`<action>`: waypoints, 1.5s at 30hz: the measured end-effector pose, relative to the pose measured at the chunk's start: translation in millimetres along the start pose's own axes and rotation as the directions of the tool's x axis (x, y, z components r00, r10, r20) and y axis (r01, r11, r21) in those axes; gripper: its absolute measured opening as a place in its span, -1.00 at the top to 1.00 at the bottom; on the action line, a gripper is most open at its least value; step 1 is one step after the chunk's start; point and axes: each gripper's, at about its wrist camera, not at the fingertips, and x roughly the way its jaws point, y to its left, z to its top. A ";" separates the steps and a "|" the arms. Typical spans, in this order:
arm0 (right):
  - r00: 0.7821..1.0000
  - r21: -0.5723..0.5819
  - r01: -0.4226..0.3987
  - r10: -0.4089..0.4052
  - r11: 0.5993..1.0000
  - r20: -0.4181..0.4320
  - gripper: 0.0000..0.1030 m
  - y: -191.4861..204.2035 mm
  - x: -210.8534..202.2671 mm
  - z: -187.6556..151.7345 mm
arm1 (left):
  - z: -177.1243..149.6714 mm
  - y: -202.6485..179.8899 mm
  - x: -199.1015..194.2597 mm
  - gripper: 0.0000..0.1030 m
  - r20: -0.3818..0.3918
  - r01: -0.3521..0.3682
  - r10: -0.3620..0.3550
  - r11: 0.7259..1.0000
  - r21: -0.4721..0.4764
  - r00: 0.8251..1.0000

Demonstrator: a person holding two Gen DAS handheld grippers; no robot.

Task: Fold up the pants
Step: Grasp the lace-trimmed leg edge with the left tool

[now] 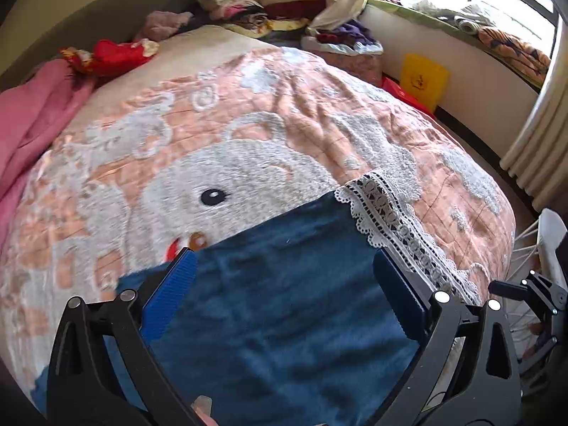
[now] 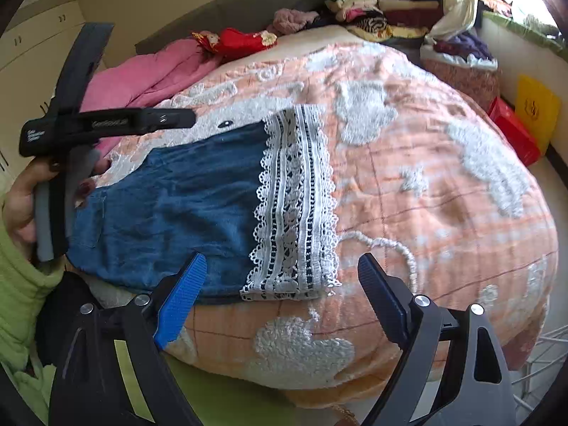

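Note:
Blue denim pants point(image 2: 170, 213) with a white lace hem point(image 2: 294, 206) lie flat on the peach bedspread point(image 2: 426, 195). In the left wrist view the pants point(image 1: 284, 301) fill the lower middle, with the lace hem point(image 1: 394, 220) at their right edge. My left gripper point(image 1: 284, 266) is open just above the denim, holding nothing; its body point(image 2: 71, 131) shows in the right wrist view at the pants' left end. My right gripper point(image 2: 282, 269) is open and empty over the near edge of the pants by the lace hem.
A pink blanket point(image 2: 142, 74) and red cloth point(image 2: 234, 41) lie at the bed's far left. Stacks of folded clothes point(image 2: 390, 3) stand at the back. A yellow box point(image 2: 536, 113) and a red box point(image 2: 511, 131) sit by the right wall. A white wire rack point(image 2: 546, 358) stands at the lower right.

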 end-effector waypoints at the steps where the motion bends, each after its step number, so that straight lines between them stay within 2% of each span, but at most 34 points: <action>1: 1.000 0.005 -0.002 0.002 1.000 -0.006 -0.68 -0.4 2.8 -0.3 | 1.9 -1.0 4.5 -0.81 -0.003 0.000 0.000 1.000 0.008 1.000; 10: 0.996 0.119 -0.051 0.059 0.992 -0.064 -0.70 -14.9 31.4 -1.6 | 15.6 -7.7 59.3 -0.81 -0.046 0.021 -0.017 0.995 0.095 0.999; 12: 0.996 0.107 -0.061 0.067 0.992 -0.057 -0.63 -12.6 32.1 0.5 | 18.5 -6.8 70.6 -0.81 -0.059 0.028 -0.022 0.995 0.101 0.998; 14: 0.995 0.109 -0.083 0.088 0.991 -0.044 -0.45 -11.1 31.8 2.6 | 20.6 -5.7 78.7 -0.81 -0.065 0.054 -0.047 0.993 0.104 0.997; 16: 0.994 0.124 -0.103 0.108 0.987 -0.034 -0.45 -11.7 32.3 5.1 | 21.9 -6.8 88.2 -0.80 -0.092 0.098 -0.088 0.989 0.108 0.992; 21: 0.990 0.127 -0.132 0.137 0.983 -0.030 -0.38 -12.9 42.8 10.6 | 20.2 -12.5 96.8 -0.35 -0.105 0.172 -0.160 0.978 0.117 0.981; 23: 0.989 0.133 -0.142 0.147 0.981 -0.024 -0.27 -14.1 47.0 11.8 | 20.0 -12.7 96.9 -0.23 -0.106 0.199 -0.188 0.974 0.111 0.977; 29: 0.981 0.157 -0.188 0.192 0.970 -0.009 -0.03 -20.0 54.3 19.6 | 20.8 -12.5 99.1 -0.18 -0.099 0.234 -0.225 0.967 0.099 0.969; 31: 0.979 0.151 -0.198 0.202 0.968 -0.011 0.03 -20.5 57.4 22.5 | 20.8 -12.9 99.3 -0.10 -0.095 0.233 -0.224 0.968 0.097 0.970; 33: 0.980 0.144 -0.196 0.201 0.970 -0.015 0.05 -19.0 61.1 23.7 | 19.6 -15.7 98.9 0.04 -0.087 0.214 -0.205 0.972 0.102 0.975; 35: 0.979 0.130 -0.199 0.203 0.971 -0.017 0.20 -15.8 62.6 24.5 | 18.3 -19.9 97.8 0.22 -0.083 0.199 -0.191 0.974 0.111 0.978; 36: 0.978 0.122 -0.202 0.206 0.972 -0.022 0.23 -14.1 63.6 25.0 | 17.1 -23.4 96.3 0.52 -0.079 0.199 -0.190 0.972 0.124 0.979; 37: 0.978 0.113 -0.203 0.207 0.973 -0.026 0.27 -12.5 63.6 25.5 | 16.0 -26.4 95.5 0.64 -0.082 0.226 -0.217 0.966 0.128 0.973; 40: 0.980 0.087 -0.195 0.198 0.977 -0.030 0.39 -6.4 61.9 28.0 | 12.9 -33.4 93.1 0.66 -0.062 0.194 -0.187 0.966 0.168 0.980; 45: 0.977 0.040 -0.209 0.210 0.977 -0.021 0.44 9.0 54.6 35.3 | 14.5 -25.5 84.7 0.78 -0.038 0.225 -0.222 0.965 0.138 0.974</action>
